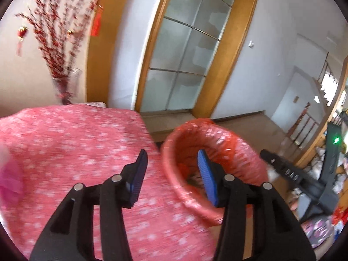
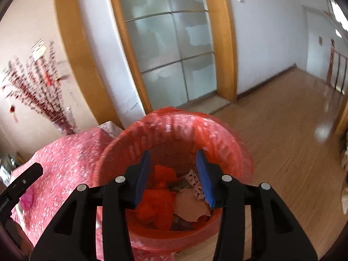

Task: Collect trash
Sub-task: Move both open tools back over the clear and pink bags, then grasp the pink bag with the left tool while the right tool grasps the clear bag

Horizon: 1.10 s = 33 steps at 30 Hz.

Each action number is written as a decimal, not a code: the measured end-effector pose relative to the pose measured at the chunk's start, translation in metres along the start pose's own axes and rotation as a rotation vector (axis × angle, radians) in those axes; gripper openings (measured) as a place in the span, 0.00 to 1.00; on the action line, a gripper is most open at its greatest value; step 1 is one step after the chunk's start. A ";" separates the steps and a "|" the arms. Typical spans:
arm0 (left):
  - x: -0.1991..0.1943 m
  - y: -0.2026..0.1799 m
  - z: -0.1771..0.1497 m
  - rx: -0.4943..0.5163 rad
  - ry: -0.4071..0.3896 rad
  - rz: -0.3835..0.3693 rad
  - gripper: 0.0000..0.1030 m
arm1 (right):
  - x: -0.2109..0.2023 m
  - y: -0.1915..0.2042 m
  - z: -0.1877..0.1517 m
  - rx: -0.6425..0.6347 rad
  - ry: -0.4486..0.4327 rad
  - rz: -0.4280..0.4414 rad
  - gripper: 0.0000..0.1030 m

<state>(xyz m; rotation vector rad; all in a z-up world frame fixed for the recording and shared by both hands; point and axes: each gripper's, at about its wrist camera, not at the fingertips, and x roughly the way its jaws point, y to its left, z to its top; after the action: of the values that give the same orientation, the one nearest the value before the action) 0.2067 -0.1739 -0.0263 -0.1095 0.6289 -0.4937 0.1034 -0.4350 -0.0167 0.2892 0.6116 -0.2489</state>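
right tool [image 2: 173,169]: jaws spread, nothing pinched, poised over bin mouth
left tool [image 1: 171,169]: jaws spread, empty, straddling desk edge and bin rim
bin [image 2: 174,126]: red-lined, on floor just beside desk; red, tan and patterned scraps [image 2: 174,198] inside
desk [image 1: 76,134]: pink floral cloth; pink crumpled bit [image 1: 9,180] at far left edge
step: drop looks done, both tools free
next: likely swing left tool to pink bit, close on it, carry to bin

Look at the black handle of the right gripper [image 1: 291,174], just right of the red-lined bin [image 1: 217,134]: pale letters there, blurred, maybe "DAS". On the left gripper's handle [image 2: 13,193], left of the bin, small white lettering, too smeared to read.
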 end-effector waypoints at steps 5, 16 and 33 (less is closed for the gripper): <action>-0.045 0.041 -0.012 0.023 -0.064 0.129 0.53 | -0.004 0.049 -0.009 -0.091 0.001 0.082 0.43; -0.142 0.165 -0.046 -0.062 -0.121 0.447 0.56 | -0.003 0.199 -0.054 -0.286 0.096 0.366 0.43; -0.215 0.298 -0.077 -0.307 -0.132 0.650 0.56 | 0.002 0.383 -0.139 -0.482 0.274 0.620 0.43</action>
<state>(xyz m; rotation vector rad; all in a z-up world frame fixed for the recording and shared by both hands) 0.1333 0.1937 -0.0455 -0.2158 0.5686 0.2387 0.1515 -0.0317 -0.0530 0.0346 0.7989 0.5397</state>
